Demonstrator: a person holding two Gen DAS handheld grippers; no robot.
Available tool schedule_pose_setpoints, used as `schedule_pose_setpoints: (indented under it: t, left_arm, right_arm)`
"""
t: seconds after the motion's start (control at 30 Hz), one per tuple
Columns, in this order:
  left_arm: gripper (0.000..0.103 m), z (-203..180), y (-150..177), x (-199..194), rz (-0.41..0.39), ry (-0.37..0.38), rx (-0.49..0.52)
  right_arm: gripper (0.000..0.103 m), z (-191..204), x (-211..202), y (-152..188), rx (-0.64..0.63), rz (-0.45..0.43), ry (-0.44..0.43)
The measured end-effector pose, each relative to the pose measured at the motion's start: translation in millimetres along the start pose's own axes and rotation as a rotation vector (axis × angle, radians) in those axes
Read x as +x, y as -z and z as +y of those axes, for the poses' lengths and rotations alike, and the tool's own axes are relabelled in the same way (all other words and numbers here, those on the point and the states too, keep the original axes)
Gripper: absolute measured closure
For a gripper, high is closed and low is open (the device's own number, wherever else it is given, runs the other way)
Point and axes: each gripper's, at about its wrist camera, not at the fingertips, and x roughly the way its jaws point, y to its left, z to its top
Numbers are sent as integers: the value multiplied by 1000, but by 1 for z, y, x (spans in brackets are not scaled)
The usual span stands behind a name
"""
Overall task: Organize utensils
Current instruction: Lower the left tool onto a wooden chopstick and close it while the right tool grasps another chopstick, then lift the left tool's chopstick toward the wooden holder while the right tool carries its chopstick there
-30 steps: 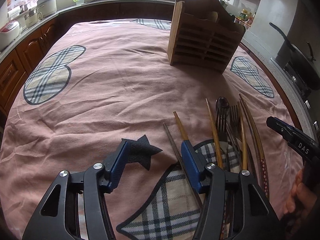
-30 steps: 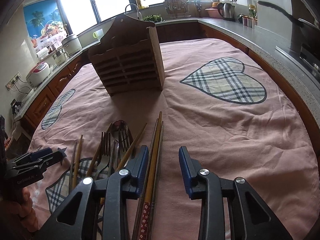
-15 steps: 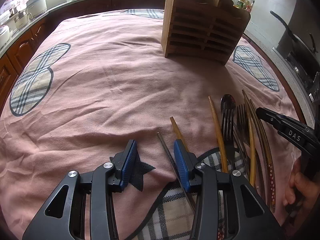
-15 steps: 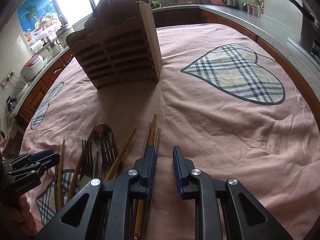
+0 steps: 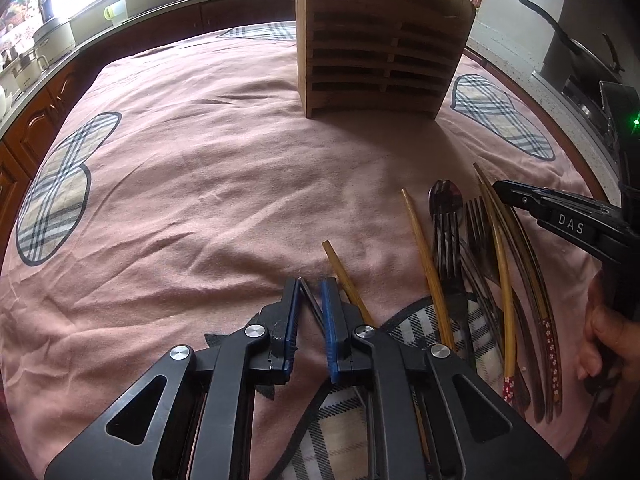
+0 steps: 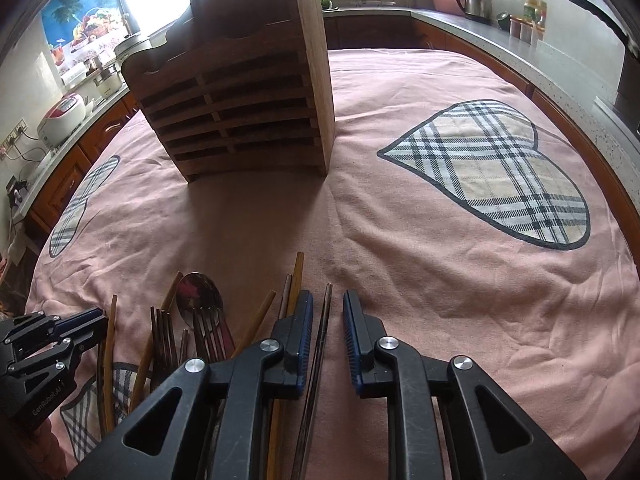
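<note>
A wooden slatted utensil holder (image 5: 380, 52) stands upright on the pink cloth; it also shows in the right wrist view (image 6: 248, 96). A pile of chopsticks, forks (image 5: 478, 224) and a spoon (image 5: 446, 200) lies near me. My left gripper (image 5: 310, 294) has its jaws narrowed around a thin dark chopstick (image 5: 310, 294), with a small gap left. My right gripper (image 6: 326, 312) is narrowly open around a dark chopstick (image 6: 324, 320) at the pile's right edge. Each gripper also shows in the other's view, the right (image 5: 520, 196) and the left (image 6: 80, 320).
The table is covered by a pink cloth (image 5: 200, 160) with plaid heart patches (image 6: 500, 168). Kitchen counters with appliances run around it, a kettle (image 6: 476, 0) at the back right, a pan (image 5: 580, 52) on the stove to the right.
Both grippers moved forward and down onto the pile and their jaws narrowed, the left around a dark chopstick, the right around another. The holder looms closer.
</note>
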Motion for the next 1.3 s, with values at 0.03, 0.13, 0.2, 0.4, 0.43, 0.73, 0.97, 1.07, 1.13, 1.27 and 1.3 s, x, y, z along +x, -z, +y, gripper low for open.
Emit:
schedule_pose_setpoints:
  t: [0.03,0.13,0.2,0.4,0.43,0.73,0.97,1.07,1.13,1.27,1.3]
  left_arm:
    - [94,2,0,-1,2,15,-10]
    - [97,9,1,-5,9,74,-54]
    - [98,11,2,-12,0,96,-66]
    - [99,10,1,-48,-64,127,-71]
    - [99,10,0,-55,-78,130,-70]
    - [100,15,-6,-111,-198,156,-65]
    - [100,23,-7,-143,-279,171,-77]
    - [100,26,-7,-157,-313,171,-80]
    - [100,29,-6,-164,-332,171,-81]
    - [100,32,-3,-175,-360,172,-86]
    - [100,32,-2,-177,-366,172,-87]
  right_arm:
    - [97,-2,-1,0,14,0,-13]
    - [98,-8,-4,0,47,-5,-43]
    - [98,-9,-12,1,55,-21,-63]
    - [99,-6,-40,0,54,-70,-96]
    - [99,-4,-45,-1,52,-78,-98]
    - [99,12,-92,-8,24,-169,-122]
    - [99,17,-122,-9,10,-223,-137]
    - [99,21,-135,-10,2,-247,-143]
    - [99,23,-143,-10,-6,-265,-144]
    - [99,28,-156,-10,-16,-292,-144]
    - [99,29,-158,-10,-18,-299,-144]
